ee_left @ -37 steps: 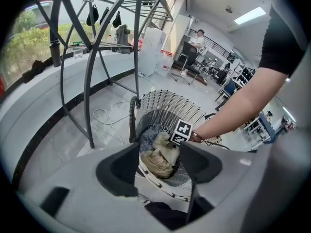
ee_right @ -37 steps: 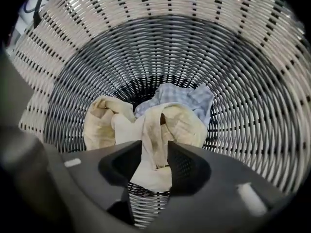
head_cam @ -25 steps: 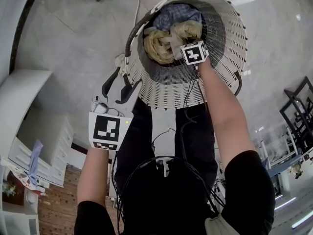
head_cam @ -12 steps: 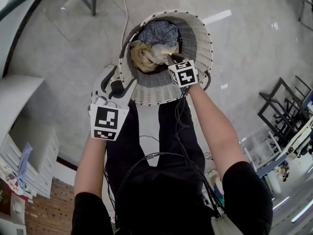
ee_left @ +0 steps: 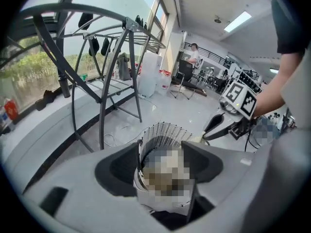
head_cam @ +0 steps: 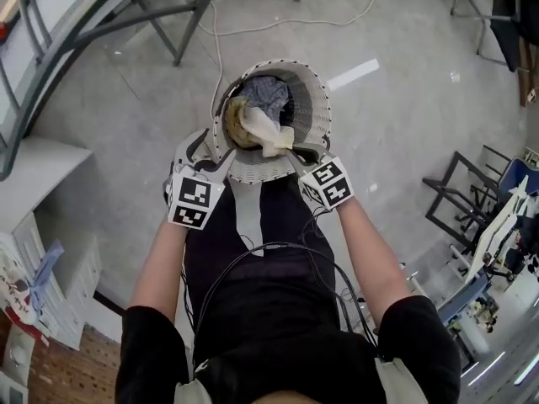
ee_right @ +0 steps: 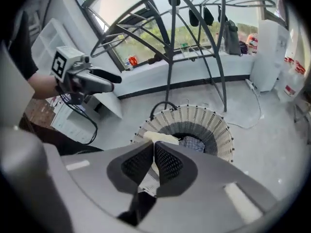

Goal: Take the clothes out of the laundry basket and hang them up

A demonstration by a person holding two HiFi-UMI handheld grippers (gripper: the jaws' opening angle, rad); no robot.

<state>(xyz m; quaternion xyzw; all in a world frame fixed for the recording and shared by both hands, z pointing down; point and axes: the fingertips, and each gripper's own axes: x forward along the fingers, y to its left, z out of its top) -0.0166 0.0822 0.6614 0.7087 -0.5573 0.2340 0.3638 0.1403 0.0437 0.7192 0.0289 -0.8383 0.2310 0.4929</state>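
At the far left of the head view a white cabinet [head_cam: 38, 225] is being shown against the grey floor [head_cam: 126, 116]. The upper left corner is being crossed by the legs of a metal drying rack [head_cam: 143, 2]. A pale cable [head_cam: 215, 36] is being trailed over the floor from the top edge towards the laundry basket [head_cam: 318, 99].

The left tool [head_cam: 205, 151] is being held over the basket's left rim as the head view shows it. In the left gripper view its jaws are being kept wide apart and nothing is being gripped. Only the basket, lower down and clear of the pads, is being framed between them.

The basket is standing upright on the floor, just in front of the person's legs. A yellowish cloth [head_cam: 234, 118] is being carried at its left side and a blue cloth [head_cam: 269, 95] further back.

A cream cloth [head_cam: 263, 131] is being gripped by the right tool [head_cam: 290, 152] over the basket's near rim. In the right gripper view the jaws are being pressed together on a fold of it. From there the cloth is hanging down into the basket, onto the other clothes.

Well apart at the right, a black metal frame [head_cam: 455, 200] is being shown on the floor.
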